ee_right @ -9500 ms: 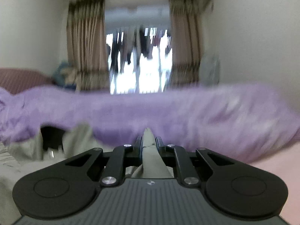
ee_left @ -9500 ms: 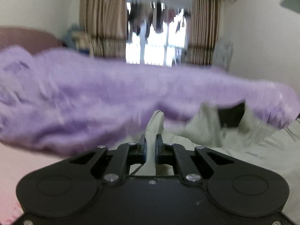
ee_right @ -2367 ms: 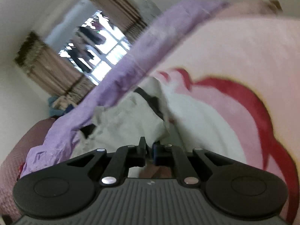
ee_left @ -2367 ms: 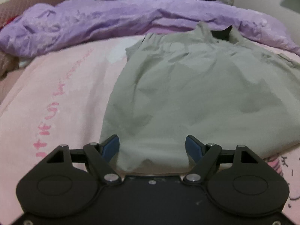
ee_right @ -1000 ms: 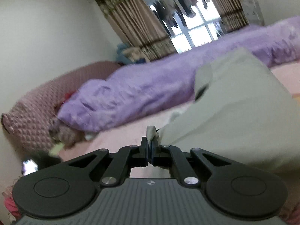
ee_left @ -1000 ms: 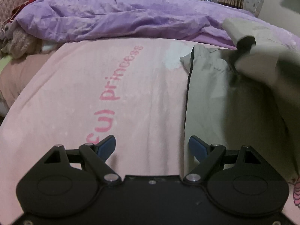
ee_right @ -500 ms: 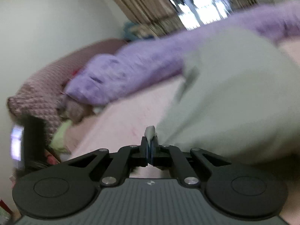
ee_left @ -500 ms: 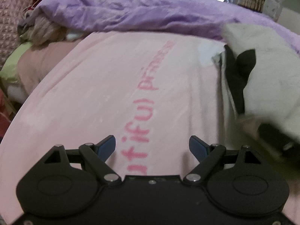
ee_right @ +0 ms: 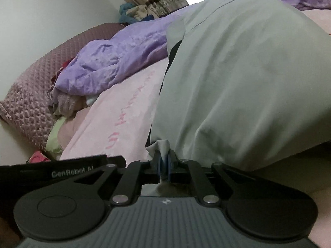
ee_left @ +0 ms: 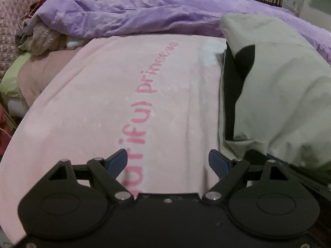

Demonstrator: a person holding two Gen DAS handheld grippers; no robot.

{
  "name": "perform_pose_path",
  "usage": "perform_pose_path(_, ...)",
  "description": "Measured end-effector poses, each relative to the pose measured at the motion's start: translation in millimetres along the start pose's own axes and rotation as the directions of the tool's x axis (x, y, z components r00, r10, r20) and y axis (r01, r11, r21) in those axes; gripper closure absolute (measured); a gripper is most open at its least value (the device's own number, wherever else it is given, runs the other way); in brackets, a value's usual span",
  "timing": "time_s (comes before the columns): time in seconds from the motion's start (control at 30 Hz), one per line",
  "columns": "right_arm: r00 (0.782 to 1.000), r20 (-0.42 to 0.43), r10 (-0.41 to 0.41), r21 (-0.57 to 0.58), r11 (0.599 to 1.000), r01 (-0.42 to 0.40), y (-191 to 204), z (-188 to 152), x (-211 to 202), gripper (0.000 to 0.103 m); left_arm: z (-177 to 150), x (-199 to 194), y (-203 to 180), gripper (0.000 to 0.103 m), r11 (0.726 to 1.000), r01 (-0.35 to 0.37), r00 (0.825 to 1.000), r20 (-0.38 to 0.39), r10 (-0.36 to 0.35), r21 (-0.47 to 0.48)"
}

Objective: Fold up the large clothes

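Left tongs (ee_left: 167,161) spread wide, blue pads (ee_left: 118,158) well apart, gripping nothing, hovering over pale pink bed sheet with pink lettering (ee_left: 115,95)

Right tongs (ee_right: 163,163) clenched on a bunched corner of large grey-green cloth garment (ee_right: 244,86), pads nearly meeting with only thin fabric pinched between

Garment lying on the bed along the right side of the sheet, upper layer billowing over a dark lining (ee_left: 238,78) in the left wrist view, its edge just right of the left tongs

Beyond, crumpled purple satin quilt (ee_left: 144,14) across the far side of the bed, against quilted mauve headboard (ee_right: 33,95)

Black bar of the left tool marked with white lettering (ee_right: 72,173) low at the left of the right wrist view
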State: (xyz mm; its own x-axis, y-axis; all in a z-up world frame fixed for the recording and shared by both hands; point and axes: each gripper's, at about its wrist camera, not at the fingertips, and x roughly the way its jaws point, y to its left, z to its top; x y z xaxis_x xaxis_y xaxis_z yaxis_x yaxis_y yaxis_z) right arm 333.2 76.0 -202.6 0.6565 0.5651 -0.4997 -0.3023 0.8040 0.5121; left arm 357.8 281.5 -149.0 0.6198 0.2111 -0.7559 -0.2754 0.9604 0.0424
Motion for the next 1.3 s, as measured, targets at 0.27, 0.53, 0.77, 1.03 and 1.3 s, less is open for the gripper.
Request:
perform_pose_path(0.27,1.000,0.027,-0.008,-0.021,1.000,0.009,1,-7,3,0.100,-18,9,-1,0.016,1.000,-0.023,0.998,-0.051,0.022,-0.006)
perform_pose_path(0.53,0.999,0.039,0.008,-0.019,1.000,-0.008,-1,-9,3,0.100,-13,4,-1,0.016,0.999,-0.039,0.998,-0.042,0.039,-0.006)
perform_pose_path(0.77,0.999,0.003,0.050,-0.042,0.998,-0.050,8,7,-27,0.088,-6,-11,1,0.016,1.000,-0.024,1.000,-0.006,0.024,-0.019)
perform_pose_path(1.03,0.912,0.401,-0.085,-0.104,0.985,0.138,-6,62,-150,0.093,39,-58,-41,0.016,0.984,0.180,0.963,0.204,-0.173,-0.013)
perform_pose_path(1.3,0.924,0.173,-0.341,-0.190,0.909,0.371,-68,17,-55,0.103,1,24,-106,0.010,0.982,0.104,0.993,0.036,-0.111,0.156)
